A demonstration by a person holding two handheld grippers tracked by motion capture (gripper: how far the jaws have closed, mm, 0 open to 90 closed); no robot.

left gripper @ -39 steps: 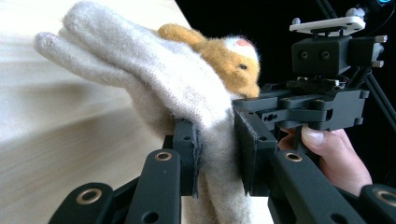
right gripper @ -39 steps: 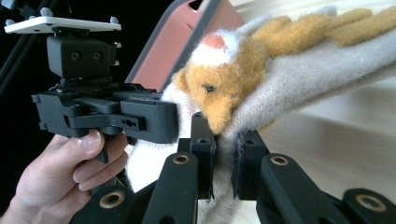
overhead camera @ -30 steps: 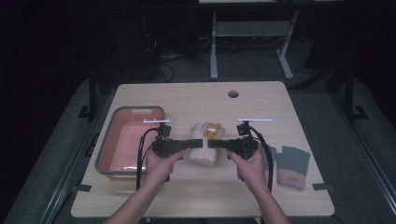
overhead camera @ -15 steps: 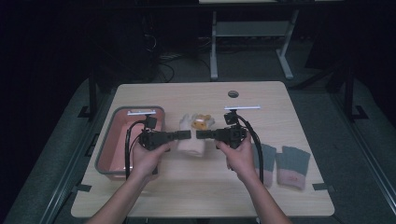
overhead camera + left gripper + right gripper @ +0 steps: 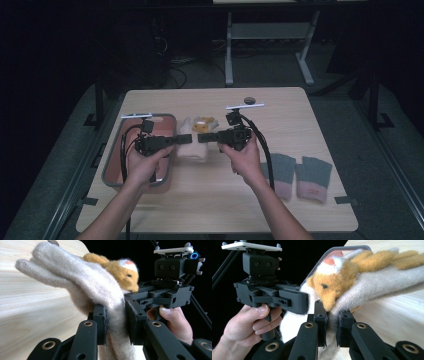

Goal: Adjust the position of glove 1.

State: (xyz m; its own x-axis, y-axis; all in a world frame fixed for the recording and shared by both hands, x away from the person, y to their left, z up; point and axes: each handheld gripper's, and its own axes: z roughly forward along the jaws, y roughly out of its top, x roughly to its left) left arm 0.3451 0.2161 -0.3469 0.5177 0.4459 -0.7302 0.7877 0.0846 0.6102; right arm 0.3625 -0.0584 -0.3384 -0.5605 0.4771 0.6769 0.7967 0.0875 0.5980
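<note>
Fuzzy knit glove (image 5: 82, 282), smooth wooden table (image 5: 240, 200)

The person's bare forearms reach in from below, converging toward the middle; the left hand (image 5: 142, 162) grips the black two-jaw left gripper (image 5: 183, 139), jaws pointing inward and clamped on a cream knitted glove (image 5: 82, 282); the right hand (image 5: 243, 157) holds the matching right gripper (image 5: 204, 137), jaws pinching the same glove; the tips nearly meet.

left gripper (image 5: 183, 139): black, brass-ringed rivets, black cable | right gripper (image 5: 204, 137): black, white top plate | forearms bare
</note>
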